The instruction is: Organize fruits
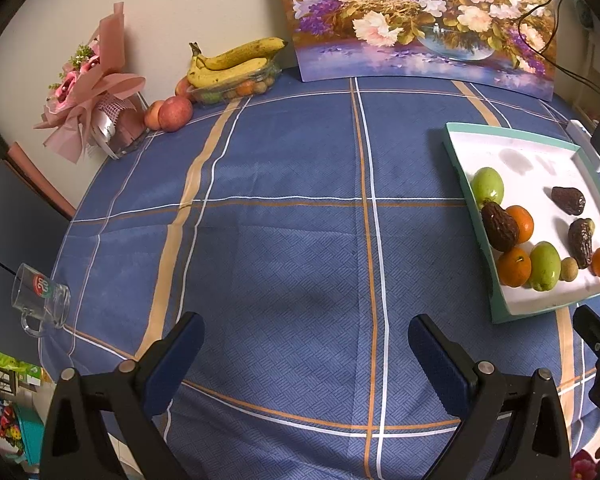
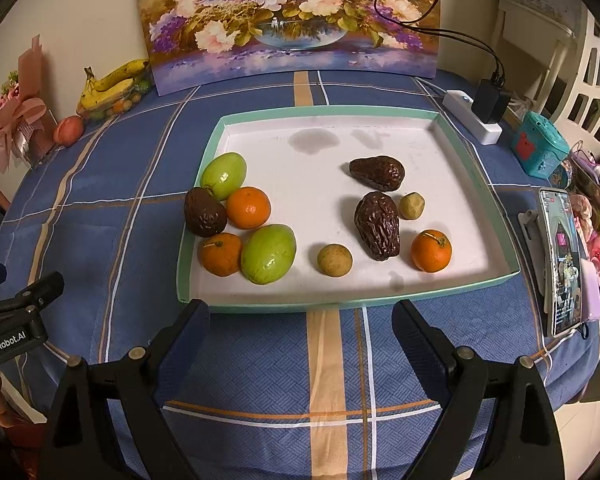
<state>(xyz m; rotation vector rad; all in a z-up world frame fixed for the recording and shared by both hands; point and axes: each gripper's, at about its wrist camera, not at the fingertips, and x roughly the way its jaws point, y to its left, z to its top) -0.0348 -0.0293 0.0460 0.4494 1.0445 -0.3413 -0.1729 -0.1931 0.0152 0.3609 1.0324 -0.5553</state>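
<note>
A white tray with a teal rim [image 2: 452, 152] holds loose fruit: two green mangoes [image 2: 269, 254], three oranges [image 2: 248, 207], three dark wrinkled avocados [image 2: 378, 226] and two small brown round fruits [image 2: 334, 260]. My right gripper [image 2: 302, 320] is open and empty just in front of the tray's near rim. My left gripper [image 1: 306, 334] is open and empty over bare tablecloth, left of the tray [image 1: 520, 148]. The left gripper's body shows at the right wrist view's left edge [image 2: 16, 316].
Bananas on a clear fruit box [image 1: 236, 64] and two apples [image 1: 175, 113] sit at the far left by a pink bouquet [image 1: 88, 92]. A flower painting [image 2: 292, 16] leans on the wall. A glass mug [image 1: 40, 300] lies at the left edge. A phone [image 2: 560, 256] and power strip [image 2: 472, 120] sit right.
</note>
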